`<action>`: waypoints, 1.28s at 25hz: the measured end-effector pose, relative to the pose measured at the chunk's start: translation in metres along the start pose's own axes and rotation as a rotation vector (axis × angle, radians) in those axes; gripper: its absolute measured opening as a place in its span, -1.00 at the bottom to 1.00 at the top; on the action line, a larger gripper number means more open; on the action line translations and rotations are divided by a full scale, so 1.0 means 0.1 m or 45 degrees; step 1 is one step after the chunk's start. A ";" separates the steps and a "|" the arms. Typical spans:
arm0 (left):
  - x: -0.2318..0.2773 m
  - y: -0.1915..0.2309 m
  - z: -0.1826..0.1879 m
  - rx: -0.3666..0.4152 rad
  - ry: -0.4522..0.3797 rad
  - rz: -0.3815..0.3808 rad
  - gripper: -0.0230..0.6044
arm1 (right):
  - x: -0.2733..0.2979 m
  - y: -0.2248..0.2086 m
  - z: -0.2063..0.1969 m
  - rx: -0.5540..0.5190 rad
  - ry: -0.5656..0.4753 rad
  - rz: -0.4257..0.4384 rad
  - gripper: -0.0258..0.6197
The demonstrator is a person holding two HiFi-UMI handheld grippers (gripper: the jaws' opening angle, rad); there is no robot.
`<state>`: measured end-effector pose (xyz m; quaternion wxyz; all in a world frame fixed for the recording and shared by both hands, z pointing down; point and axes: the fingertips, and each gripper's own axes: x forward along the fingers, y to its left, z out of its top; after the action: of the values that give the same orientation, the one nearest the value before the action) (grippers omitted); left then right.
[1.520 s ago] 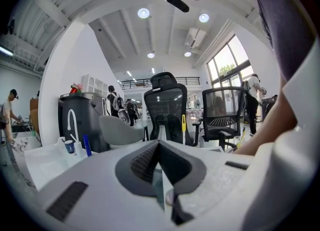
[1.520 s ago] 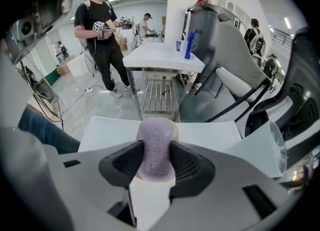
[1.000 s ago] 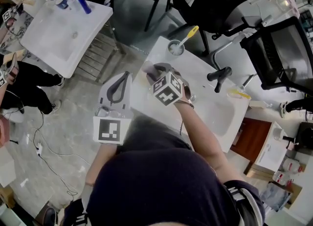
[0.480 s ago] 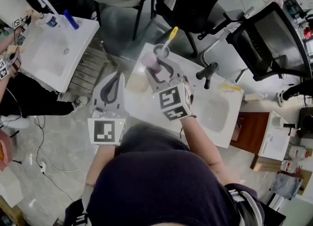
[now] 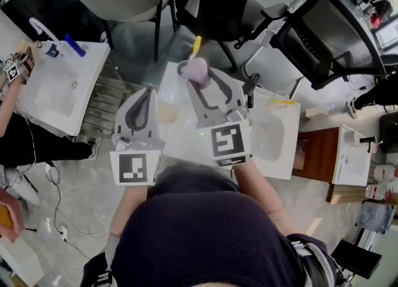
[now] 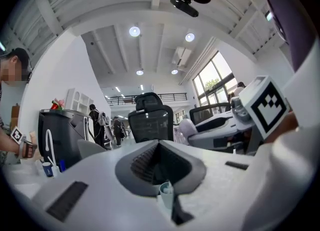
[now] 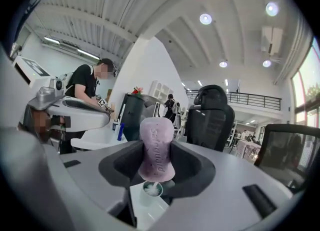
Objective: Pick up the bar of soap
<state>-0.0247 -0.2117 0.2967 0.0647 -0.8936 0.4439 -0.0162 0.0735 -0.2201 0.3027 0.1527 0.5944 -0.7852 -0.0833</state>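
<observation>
The lilac bar of soap stands upright between the jaws of my right gripper, which is shut on it. In the head view the bar of soap is held above the far edge of the white washstand, at the tip of the right gripper. My left gripper hovers beside it on the left, over the washstand's left edge, jaws together and empty. From its own camera the left gripper shows nothing between its fingers.
A cup with a yellow toothbrush stands at the washstand's far edge, below the soap. A cream dish lies near the left gripper. The black tap and basin are to the right. Office chairs stand beyond. A second washstand is at the left.
The right gripper has risen from the washstand top with the soap and moved farther out, toward the cup. The left gripper has kept its place and stayed shut.
</observation>
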 end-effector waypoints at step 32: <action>0.65 -1.03 0.70 0.039 -0.160 -0.378 -0.93 | -1.40 -1.39 -0.02 0.232 -0.179 -0.679 -0.34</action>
<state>0.1018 -0.1950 0.2386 0.1028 -0.9475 0.3020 0.0236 0.2349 -0.1244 0.2416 0.0166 0.7840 -0.6140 -0.0905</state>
